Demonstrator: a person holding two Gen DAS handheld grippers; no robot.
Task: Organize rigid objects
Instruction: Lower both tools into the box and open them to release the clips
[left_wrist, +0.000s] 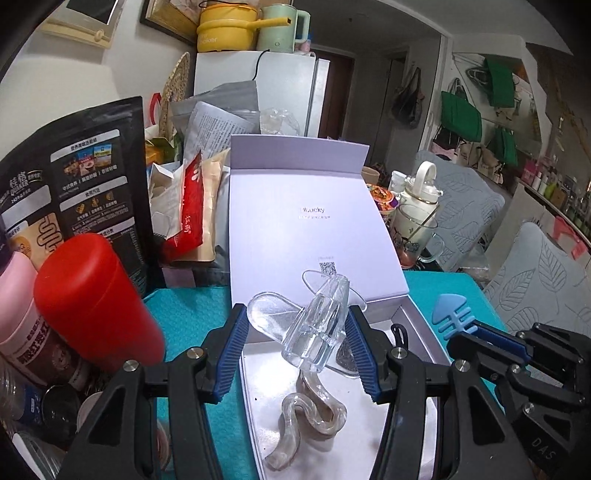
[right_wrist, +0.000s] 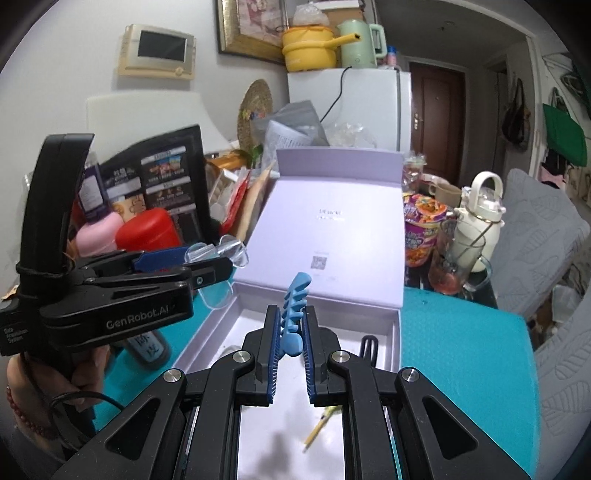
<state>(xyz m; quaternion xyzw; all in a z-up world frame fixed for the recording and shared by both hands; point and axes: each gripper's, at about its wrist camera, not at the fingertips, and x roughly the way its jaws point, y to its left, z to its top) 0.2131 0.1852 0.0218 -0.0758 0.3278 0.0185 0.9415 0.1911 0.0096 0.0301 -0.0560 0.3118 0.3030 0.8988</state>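
So both grippers are up over the open lavender box (left_wrist: 417, 314) sitting on the teal mat (left_wrist: 192, 314). The left gripper (left_wrist: 295, 332) has its blue pads clamped on a clear plastic hair claw (left_wrist: 314, 325), jaws partway apart because the clip is chunky. The right gripper (right_wrist: 290, 332) is squeezed nearly all the way together on a little blue fishbone clip (right_wrist: 293, 314), which sticks up between the pads. Down in the box's white tray there's a wavy translucent clip (left_wrist: 306, 417) lying flat, plus a small yellow stick thing (right_wrist: 316, 430), can't tell what. Lid is flipped back behind it. Red canister (left_wrist: 92, 302) sits off left.
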